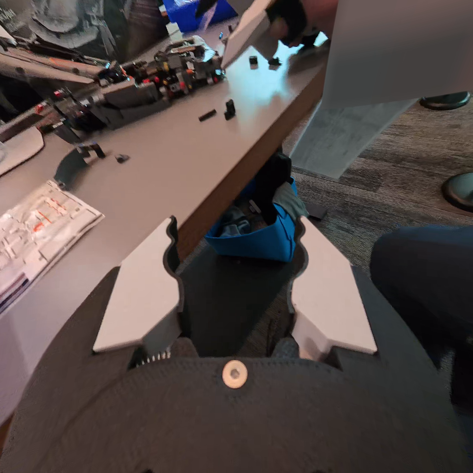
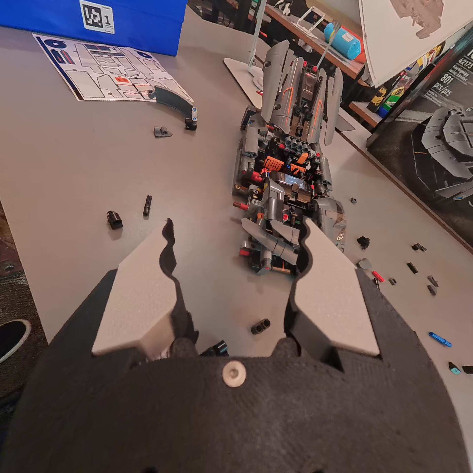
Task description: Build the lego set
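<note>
Both tongs were spread and empty. The right gripper (image 2: 236,245) hung just near the half-built grey plastic car model (image 2: 286,184); a careless reach could knock panels loose. The left gripper (image 1: 236,245) hung off the table's near edge.

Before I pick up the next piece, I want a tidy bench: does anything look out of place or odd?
Mostly normal build clutter. Small parts lie scattered around the half-built car, and a curved dark panel rests partly on the sticker sheet. The left gripper points past the table edge toward a blue bin on the floor.
</note>
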`<control>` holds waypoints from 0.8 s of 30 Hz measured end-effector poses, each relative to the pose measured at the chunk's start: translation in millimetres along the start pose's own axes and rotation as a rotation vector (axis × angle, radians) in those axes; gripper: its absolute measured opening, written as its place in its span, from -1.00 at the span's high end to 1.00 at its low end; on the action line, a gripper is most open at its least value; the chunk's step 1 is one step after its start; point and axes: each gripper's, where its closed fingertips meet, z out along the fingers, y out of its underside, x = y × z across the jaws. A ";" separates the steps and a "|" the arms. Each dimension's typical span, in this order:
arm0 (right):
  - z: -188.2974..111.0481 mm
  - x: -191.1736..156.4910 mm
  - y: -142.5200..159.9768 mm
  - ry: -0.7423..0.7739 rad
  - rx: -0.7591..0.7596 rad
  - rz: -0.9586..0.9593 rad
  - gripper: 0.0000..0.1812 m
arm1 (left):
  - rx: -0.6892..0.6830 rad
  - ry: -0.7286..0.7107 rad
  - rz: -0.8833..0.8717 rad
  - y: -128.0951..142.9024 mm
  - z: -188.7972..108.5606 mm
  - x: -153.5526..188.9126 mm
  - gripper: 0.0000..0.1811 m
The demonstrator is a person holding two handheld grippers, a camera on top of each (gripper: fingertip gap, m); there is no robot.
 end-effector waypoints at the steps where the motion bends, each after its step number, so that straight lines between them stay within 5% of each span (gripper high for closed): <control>1: 0.2 -0.6 0.1 -0.004 -0.001 -0.001 -0.07 | 0.014 -0.005 0.011 -2.6 8.3 -7.4 0.01; 6: -2.1 0.1 -2.4 -0.013 0.021 0.014 -0.07 | 0.128 0.017 0.047 -24.0 26.9 -27.2 0.33; 10: -13.2 -0.9 -15.4 0.011 0.116 -0.010 -0.01 | 0.031 -0.091 0.074 -9.6 29.7 -53.0 0.14; 13: -49.1 -20.2 -41.5 0.012 0.312 -0.102 0.30 | 0.040 -0.100 0.023 -6.7 17.9 -61.9 0.14; 17: -90.8 -92.6 -41.2 -0.135 0.392 -0.157 0.39 | -0.065 -0.204 0.065 21.6 -4.1 -87.1 0.11; 19: -104.3 -142.1 -29.6 -0.237 0.399 -0.214 0.49 | -0.014 -0.190 0.030 17.8 -24.1 -80.9 0.38; 22: -89.9 -217.4 12.1 -0.478 0.318 -0.188 0.51 | 0.017 -0.224 0.094 18.4 -57.6 -54.9 0.49; 24: -54.6 -258.6 64.5 -0.638 0.173 -0.132 0.50 | -0.020 -0.161 0.041 43.9 -62.7 -27.4 0.53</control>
